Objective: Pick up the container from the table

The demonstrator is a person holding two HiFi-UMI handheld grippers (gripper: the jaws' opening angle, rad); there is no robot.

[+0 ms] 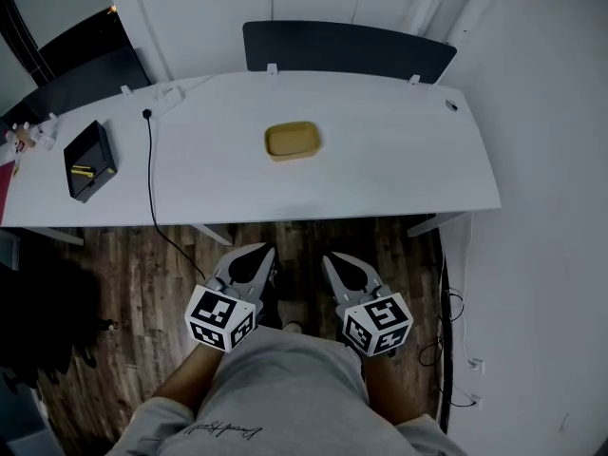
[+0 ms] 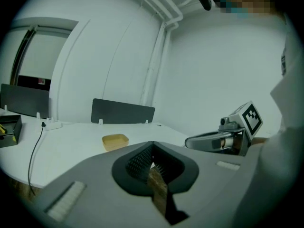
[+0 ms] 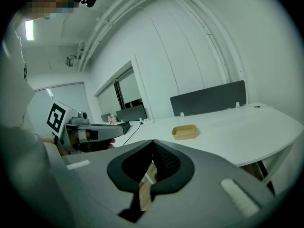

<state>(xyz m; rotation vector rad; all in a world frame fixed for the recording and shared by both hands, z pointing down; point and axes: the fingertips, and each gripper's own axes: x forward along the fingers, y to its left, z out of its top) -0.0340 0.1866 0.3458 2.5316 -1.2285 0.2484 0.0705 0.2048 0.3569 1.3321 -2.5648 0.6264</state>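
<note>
A shallow yellow container (image 1: 292, 141) with rounded corners sits near the middle of the smooth white worktop (image 1: 399, 164), with open surface all round it. The left hand-held gripper (image 1: 258, 251) and right hand-held gripper (image 1: 331, 257) are well short of it, over the wood-plank floor (image 1: 133, 274). Each has its grey jaws pressed together on nothing, pointing at the worktop's near edge. A black box (image 1: 89, 160) and a thin cable (image 1: 150, 183) lie far to the left.
</note>
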